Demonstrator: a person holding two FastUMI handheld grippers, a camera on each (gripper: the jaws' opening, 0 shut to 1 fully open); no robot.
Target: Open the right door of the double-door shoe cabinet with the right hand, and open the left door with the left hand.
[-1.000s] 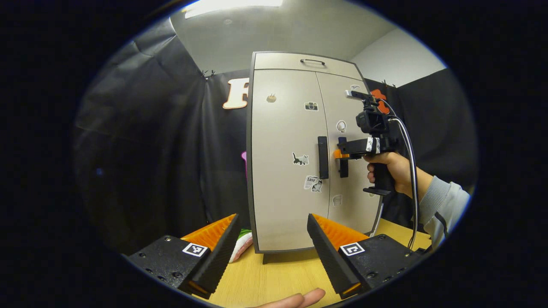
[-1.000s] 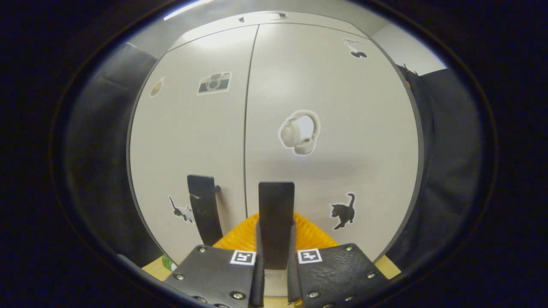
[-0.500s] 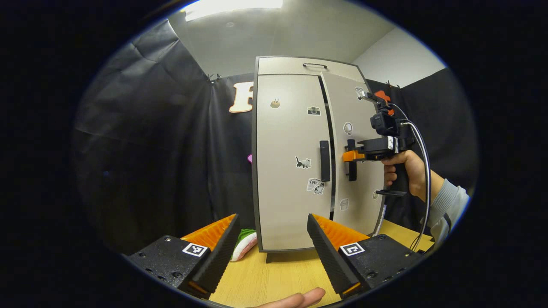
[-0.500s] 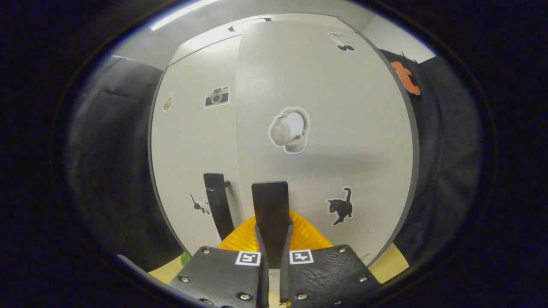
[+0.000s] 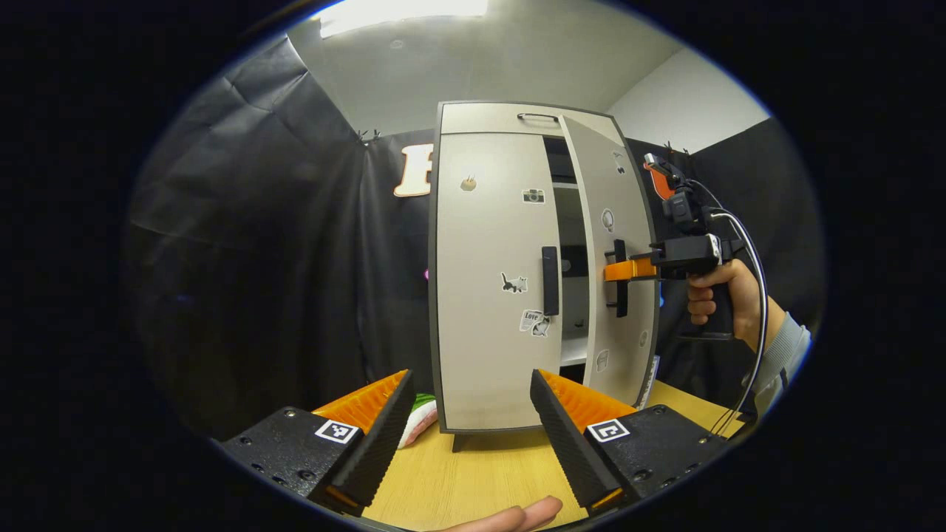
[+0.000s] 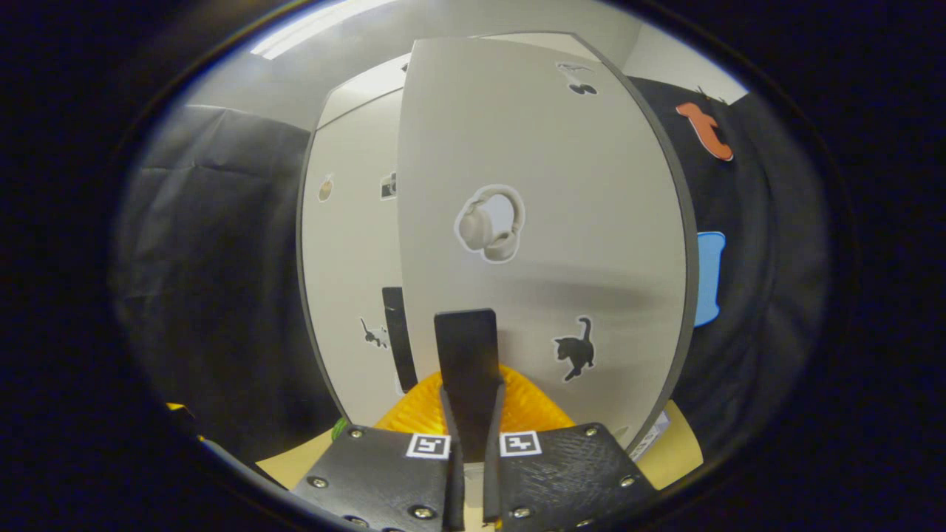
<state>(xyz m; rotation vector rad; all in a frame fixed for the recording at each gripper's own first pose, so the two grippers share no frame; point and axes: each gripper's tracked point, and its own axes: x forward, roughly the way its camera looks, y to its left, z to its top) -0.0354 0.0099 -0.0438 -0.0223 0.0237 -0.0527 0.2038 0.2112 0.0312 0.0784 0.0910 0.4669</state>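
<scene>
**Cabinet with right door ajar**

Cabinet (image 5: 488, 281) is seen standing upright on a wooden surface (image 5: 473, 473), with black cloth hung behind it. Its right door (image 5: 617, 258) is swung partly outward, so that a dark gap and pale shelves are exposed between the two doors. The left door (image 5: 488, 295) lies flat and closed, with its black handle (image 5: 550, 281) near the inner edge. Stickers are scattered over both doors; a headphone sticker (image 6: 490, 233) and a black cat sticker (image 6: 575, 358) are carried by the right door.

The right hand-held gripper (image 6: 470, 414) is closed on the right handle (image 6: 467, 362), the vertical black bar being clamped between both fingers. In the left gripper view this hand-held gripper (image 5: 628, 270) is seen side-on at the handle (image 5: 619, 277), held by a hand (image 5: 728, 299) with a grey sleeve, a cable hanging from it.

The left hand-held gripper (image 5: 473, 414) is held wide open and empty, well apart from the cabinet, with its fingers spread on either side of the cabinet's foot. A fingertip (image 5: 517, 515) is visible at the bottom edge. A green and pink object (image 5: 417, 417), partly hidden, lies beside the cabinet's left corner.
</scene>
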